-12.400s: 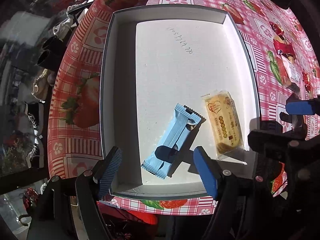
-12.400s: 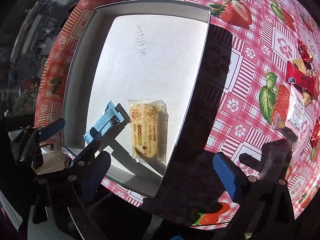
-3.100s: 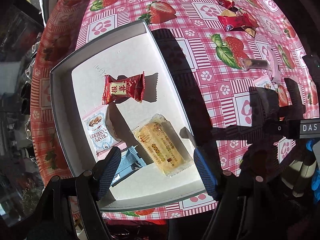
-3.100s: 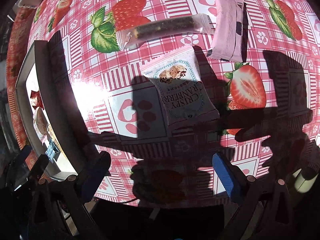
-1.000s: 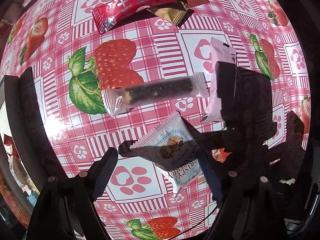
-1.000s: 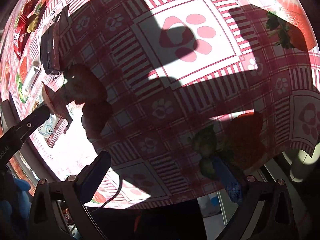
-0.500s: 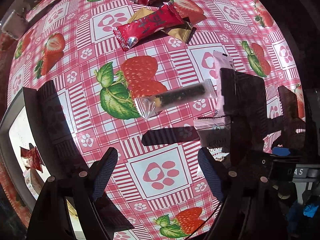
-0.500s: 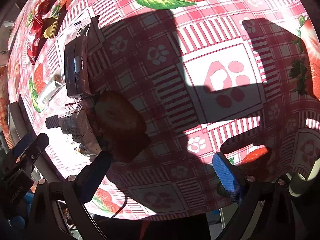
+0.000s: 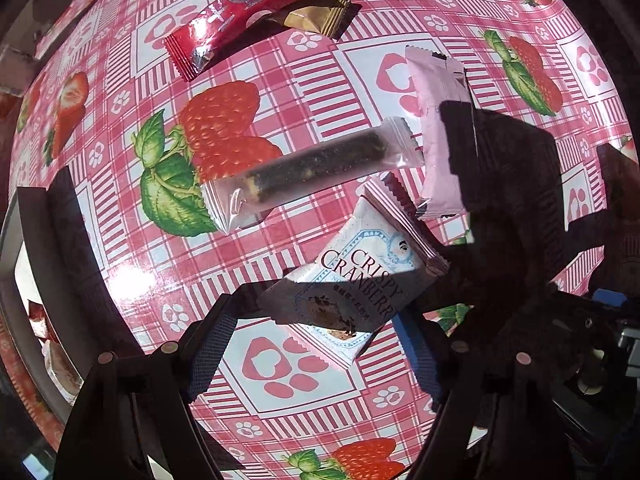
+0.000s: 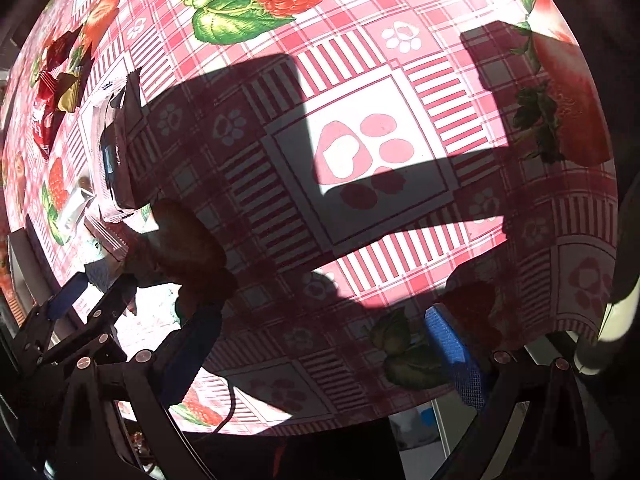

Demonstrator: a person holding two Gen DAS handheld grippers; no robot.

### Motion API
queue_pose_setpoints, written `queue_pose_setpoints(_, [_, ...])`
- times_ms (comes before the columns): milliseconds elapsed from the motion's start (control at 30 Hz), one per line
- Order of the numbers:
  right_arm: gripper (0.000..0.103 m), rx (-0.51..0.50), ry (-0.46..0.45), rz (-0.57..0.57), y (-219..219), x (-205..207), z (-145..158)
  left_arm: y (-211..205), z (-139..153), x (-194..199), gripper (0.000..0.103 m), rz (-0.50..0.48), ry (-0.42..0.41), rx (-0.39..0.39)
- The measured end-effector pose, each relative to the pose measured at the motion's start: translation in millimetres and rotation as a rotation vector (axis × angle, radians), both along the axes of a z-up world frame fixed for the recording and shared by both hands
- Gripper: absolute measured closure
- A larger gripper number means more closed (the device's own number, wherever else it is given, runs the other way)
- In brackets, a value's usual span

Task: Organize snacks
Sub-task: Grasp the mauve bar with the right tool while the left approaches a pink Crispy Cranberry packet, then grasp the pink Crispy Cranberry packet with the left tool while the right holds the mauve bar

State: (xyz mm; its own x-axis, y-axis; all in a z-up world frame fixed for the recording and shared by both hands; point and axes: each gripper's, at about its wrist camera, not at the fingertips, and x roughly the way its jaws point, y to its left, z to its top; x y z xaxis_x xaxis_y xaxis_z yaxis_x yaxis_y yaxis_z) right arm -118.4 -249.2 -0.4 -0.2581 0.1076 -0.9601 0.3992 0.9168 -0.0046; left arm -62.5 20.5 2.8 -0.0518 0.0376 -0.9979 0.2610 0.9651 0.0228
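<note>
A white cranberry snack packet [image 9: 352,280], printed "Crispy Cranberry", is lying on the bench [image 9: 280,376] in the lower centre of the left wrist view, half in shadow. The left gripper [image 9: 316,352] is hanging straight over it, pointing down. Its blue-padded fingers [image 9: 208,348] are standing apart on either side of the packet's lower end, and have just been narrowing; the pads are not pressing on the wrapper, so the packet is lying free between them.

Just above the packet, a clear-wrapped dark bar [image 9: 316,172] is lying slantwise across the middle of the frame. A pale pink packet [image 9: 436,120] is lying upright to the right of it, its lower half under a hard shadow. In the upper left of the frame, a red foil packet [image 9: 236,12] is partly overlapping a gold-and-brown one [image 9: 320,16]. At the far left edge, the dark wall of a box [image 9: 12,240] is showing, with a red wrapper [image 9: 38,316] inside it.

The bench is covered with a pink checked cloth printed with strawberries and paw prints.

In the right wrist view, the right gripper [image 10: 320,344] is hovering over bare cloth, its fingers [image 10: 452,352] spread wide with nothing between them. The same snacks are showing small at the left edge of that frame, with the left gripper [image 10: 92,296] beside them.
</note>
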Motion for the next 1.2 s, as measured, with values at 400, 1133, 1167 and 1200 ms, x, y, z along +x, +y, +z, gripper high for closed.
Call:
queue_pose_setpoints(400, [0.001, 0.016, -0.086, 0.136, 60, 94, -2, 78, 27, 24, 0.021, 0.021, -0.053, -0.034])
queue_pose_setpoints(1133, [0.001, -0.104, -0.069, 0.31, 106, 62, -36, 78, 41, 87, 0.019, 0.243, -0.065, -0.045])
queue_pose_setpoints(1167, [0.0, -0.104, -0.068, 0.309, 106, 62, -32, 79, 41, 86, 0.019, 0.217, -0.075, -0.037])
queue_pose_setpoints(1200, [0.0, -0.105, -0.067, 0.311, 114, 70, -26, 80, 43, 81, 0.019, 0.194, -0.084, -0.027])
